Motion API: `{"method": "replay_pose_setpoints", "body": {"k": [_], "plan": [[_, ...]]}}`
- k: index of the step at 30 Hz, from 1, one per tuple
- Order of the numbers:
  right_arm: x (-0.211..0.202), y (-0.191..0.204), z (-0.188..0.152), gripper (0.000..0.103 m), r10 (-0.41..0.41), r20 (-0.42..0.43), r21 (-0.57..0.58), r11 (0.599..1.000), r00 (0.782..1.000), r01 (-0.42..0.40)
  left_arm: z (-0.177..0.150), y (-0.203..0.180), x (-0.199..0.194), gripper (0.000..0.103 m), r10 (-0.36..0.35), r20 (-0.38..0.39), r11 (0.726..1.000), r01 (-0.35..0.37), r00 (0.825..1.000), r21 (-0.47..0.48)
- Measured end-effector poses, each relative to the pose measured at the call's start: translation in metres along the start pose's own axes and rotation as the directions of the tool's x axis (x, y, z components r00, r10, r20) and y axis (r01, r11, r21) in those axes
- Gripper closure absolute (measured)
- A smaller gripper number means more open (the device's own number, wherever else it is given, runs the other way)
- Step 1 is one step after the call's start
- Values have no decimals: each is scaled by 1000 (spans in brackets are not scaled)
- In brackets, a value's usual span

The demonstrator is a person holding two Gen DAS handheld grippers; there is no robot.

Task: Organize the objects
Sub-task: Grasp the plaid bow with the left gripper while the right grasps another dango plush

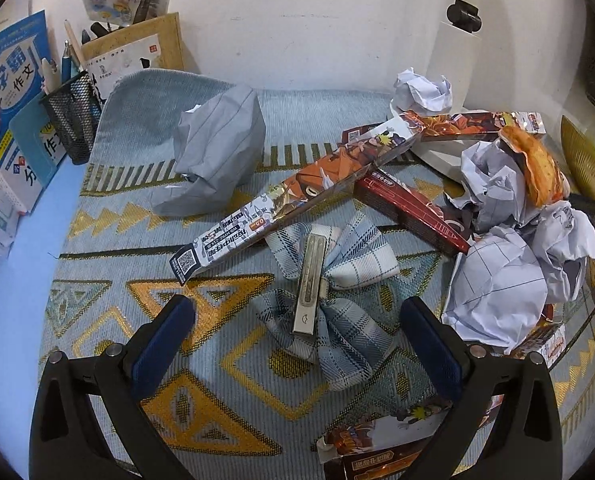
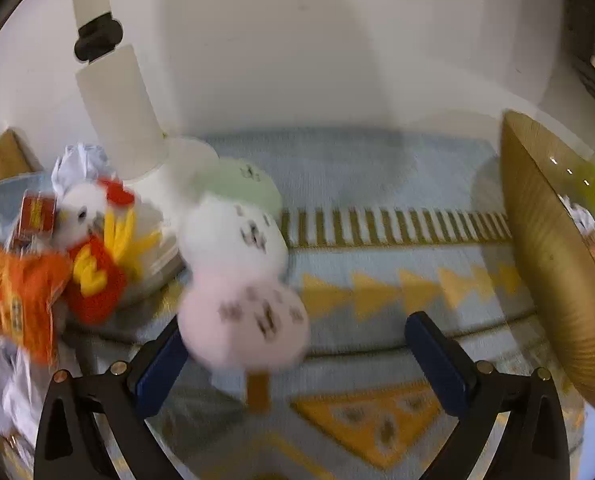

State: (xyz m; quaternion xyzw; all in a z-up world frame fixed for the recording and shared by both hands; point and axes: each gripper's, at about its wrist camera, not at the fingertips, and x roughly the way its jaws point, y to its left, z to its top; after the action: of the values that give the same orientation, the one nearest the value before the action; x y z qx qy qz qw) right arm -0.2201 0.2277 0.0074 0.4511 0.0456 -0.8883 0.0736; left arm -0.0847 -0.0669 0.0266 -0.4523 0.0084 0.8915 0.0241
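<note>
Left wrist view: left gripper [image 1: 297, 312] hovers low over the patterned mat [image 1: 109, 240], jaws spread wide, nothing between them. Plaid bow hair clip [image 1: 317, 280] lies flat on the mat, metal clasp up, centred between the fingers but not touched. Long printed pen box [image 1: 297, 192] lies diagonally just beyond, its lower part crossing the bow's top edge. Red box [image 1: 413, 212] sits under the long box's far end. Crumpled paper balls [image 1: 497, 280] are heaped at right, close to the right finger. Grey folded cloth [image 1: 217, 152] lies at centre-left, apart from the rest. Mesh pen holder [image 1: 73, 116] and books [image 1: 9, 92] stand at the far left edge by the wall.

Right wrist view (motion-blurred): right gripper [image 2: 297, 344] also wide apart. Pastel dango-shaped plush on a stick [image 2: 241, 280] sits at the left finger; contact or hold cannot be told from the blur. Small plush toys [image 2: 93, 256] are at left by the white lamp base [image 2: 129, 120]; a gold bowl [image 2: 553, 260] at right.

Judgement: the step in hand is picking the bow clip. Next move calls for lowering and closing across the clasp without catching the pen box.

Room: open mat lies left of and before the bow; the right side is crowded. In the right view, the mat centre is open between plush and bowl.
</note>
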Motion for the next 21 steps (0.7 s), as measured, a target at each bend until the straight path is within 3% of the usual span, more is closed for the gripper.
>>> {"method": "replay_pose_setpoints", "body": {"k": [21], "plan": [[5,-3,9,0,7,3,6,1000,1000,-7,0,-1,-2,0,1,-1,1000,-1,1000,0]]}}
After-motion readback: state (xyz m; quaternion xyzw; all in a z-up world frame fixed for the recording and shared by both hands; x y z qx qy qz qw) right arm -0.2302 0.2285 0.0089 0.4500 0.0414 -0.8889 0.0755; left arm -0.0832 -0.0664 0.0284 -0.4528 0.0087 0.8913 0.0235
